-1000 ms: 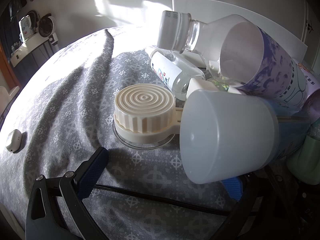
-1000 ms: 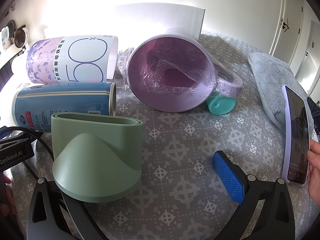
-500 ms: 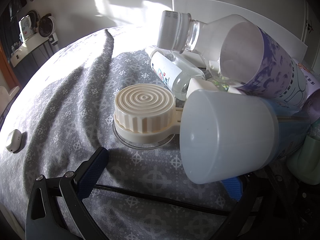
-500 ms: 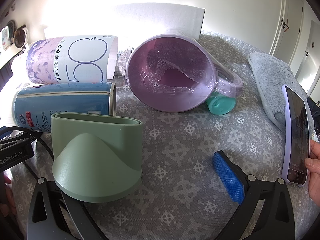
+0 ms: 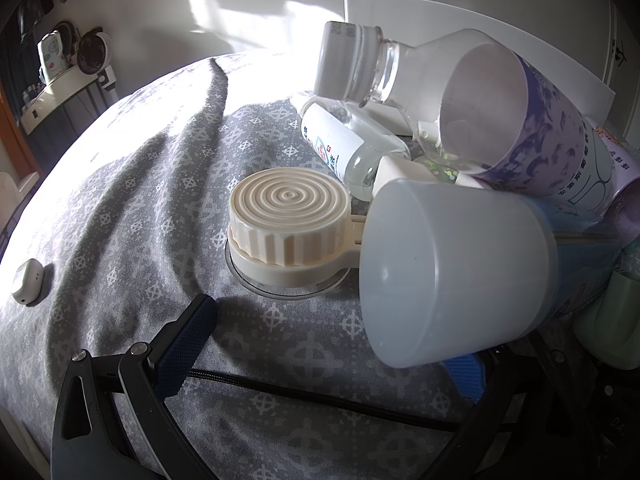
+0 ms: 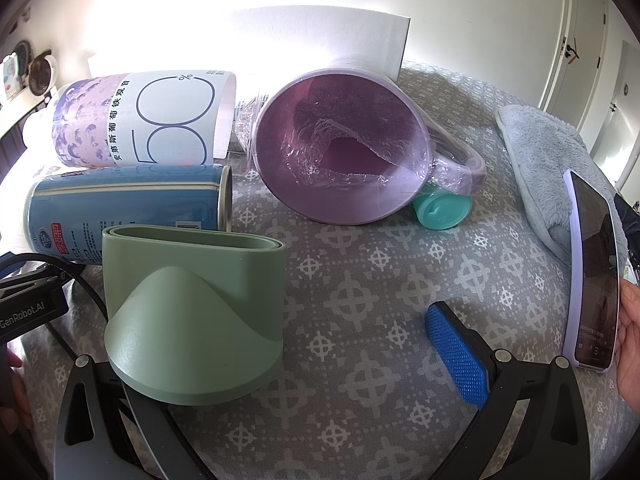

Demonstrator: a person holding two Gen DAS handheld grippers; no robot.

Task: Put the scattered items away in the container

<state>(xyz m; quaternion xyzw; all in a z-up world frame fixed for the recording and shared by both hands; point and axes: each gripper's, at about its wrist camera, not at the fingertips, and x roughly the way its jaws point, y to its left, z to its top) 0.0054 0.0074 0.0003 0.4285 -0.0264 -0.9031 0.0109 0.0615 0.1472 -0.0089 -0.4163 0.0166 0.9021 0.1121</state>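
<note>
- A bed under a grey cover with white cross motifs carries everything; a white wall and a white board stand behind the pile.
- The container is not plainly identifiable in either view, so I cannot tell where the items must go.
- A purple jug wrapped in film lies on its side, mouth toward the right wrist camera.
- A blue can with a translucent cap lies on its side, long axis running across between the two tools.
- A green stand sits at the left finger of the right tool, nearest of all; that tool gapes wide and holds nothing.
- The left tool is equally wide and empty, the capped can end just above its right finger.
- A cream ribbed lid rests just ahead of the left tool.
</note>
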